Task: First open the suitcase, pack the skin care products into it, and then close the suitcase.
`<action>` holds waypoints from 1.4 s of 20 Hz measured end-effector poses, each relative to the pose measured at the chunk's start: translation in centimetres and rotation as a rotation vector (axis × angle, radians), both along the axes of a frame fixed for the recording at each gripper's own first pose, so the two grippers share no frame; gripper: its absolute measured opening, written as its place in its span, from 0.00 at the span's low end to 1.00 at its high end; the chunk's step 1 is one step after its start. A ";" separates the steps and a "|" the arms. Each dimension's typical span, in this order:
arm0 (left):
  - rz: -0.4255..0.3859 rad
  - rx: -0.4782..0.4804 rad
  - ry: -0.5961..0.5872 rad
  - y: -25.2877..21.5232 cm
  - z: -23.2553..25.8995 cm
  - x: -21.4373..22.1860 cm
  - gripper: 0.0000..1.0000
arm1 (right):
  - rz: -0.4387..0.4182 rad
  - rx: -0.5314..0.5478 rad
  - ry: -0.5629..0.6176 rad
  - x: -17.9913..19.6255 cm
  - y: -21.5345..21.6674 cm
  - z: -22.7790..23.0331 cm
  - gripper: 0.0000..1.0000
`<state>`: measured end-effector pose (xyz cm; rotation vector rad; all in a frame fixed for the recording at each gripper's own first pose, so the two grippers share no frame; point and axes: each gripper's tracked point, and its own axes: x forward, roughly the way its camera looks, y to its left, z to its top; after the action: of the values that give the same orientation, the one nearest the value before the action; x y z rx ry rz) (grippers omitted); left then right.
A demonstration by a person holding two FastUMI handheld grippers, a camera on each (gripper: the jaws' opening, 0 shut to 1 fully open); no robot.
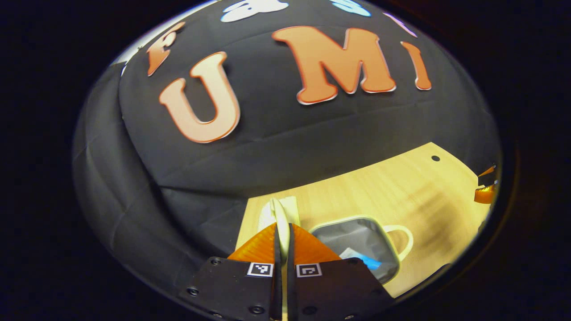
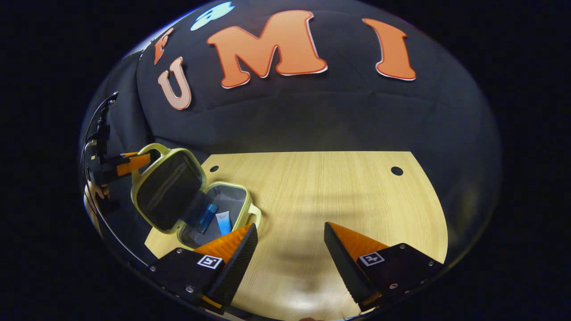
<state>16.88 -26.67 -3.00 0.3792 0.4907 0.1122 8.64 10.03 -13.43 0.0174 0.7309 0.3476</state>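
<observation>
**Case open and loaded; closing is what remains**

Bench (image 2: pixel 321 196): pale wood, bare apart from the case at its 9 o'clock edge in the right gripper view.

Suitcase (image 2: pixel 243 196): small, pale yellow-green shell, grey lining, a loop handle at its near end. It lies open on the bench, lid (image 2: pixel 167 194) raised and tilted back toward 10 o'clock. Opening reads as done.

Left gripper (image 1: pixel 282 223): fingers pressed together on the thin rim of the lid, which stands edge-on between them in the left gripper view. From the right gripper view it sits at 9 o'clock, at the lid's top edge, a hand behind it.

Right gripper (image 2: pixel 290 247): fingers spread wide, nothing between them, held above bare bench at 6 o'clock, near the case but apart from it.

Skin care products (image 2: pixel 216 219): a blue bottle and a white-and-blue tube lie side by side in the base. No others lie loose on the bench, so packing looks complete.

Left to do, by my judgement: swing the lid down and shut the case.
</observation>
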 end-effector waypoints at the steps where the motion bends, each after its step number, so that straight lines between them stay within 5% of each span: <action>1: -0.017 0.007 0.012 -2.2 -0.9 0.3 0.05 | -0.004 0.000 0.000 -0.1 -1.4 0.0 0.95; 10: -0.125 0.052 0.207 -16.3 -13.0 1.7 0.05 | -0.070 -0.022 0.002 -1.2 -11.7 -0.9 0.95; 19: -0.125 0.148 0.395 -16.6 -26.8 4.5 0.05 | -0.115 -0.004 0.065 -2.8 -15.7 -3.6 0.95; 23: -0.134 0.239 0.419 -17.4 -27.6 4.0 0.09 | -0.118 0.000 0.084 -3.3 -15.9 -4.2 0.95; 26: -0.135 0.207 0.412 -17.0 -27.5 3.7 0.22 | -0.113 0.008 0.079 -3.1 -15.5 -4.1 0.95; 28: -0.162 0.100 0.407 -18.4 -27.0 2.7 0.24 | -0.107 0.021 0.073 -2.9 -14.9 -4.0 0.95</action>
<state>19.56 -45.10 -29.99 0.5416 0.8550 -0.1007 5.75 -4.89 -17.38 0.0892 0.7953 0.2537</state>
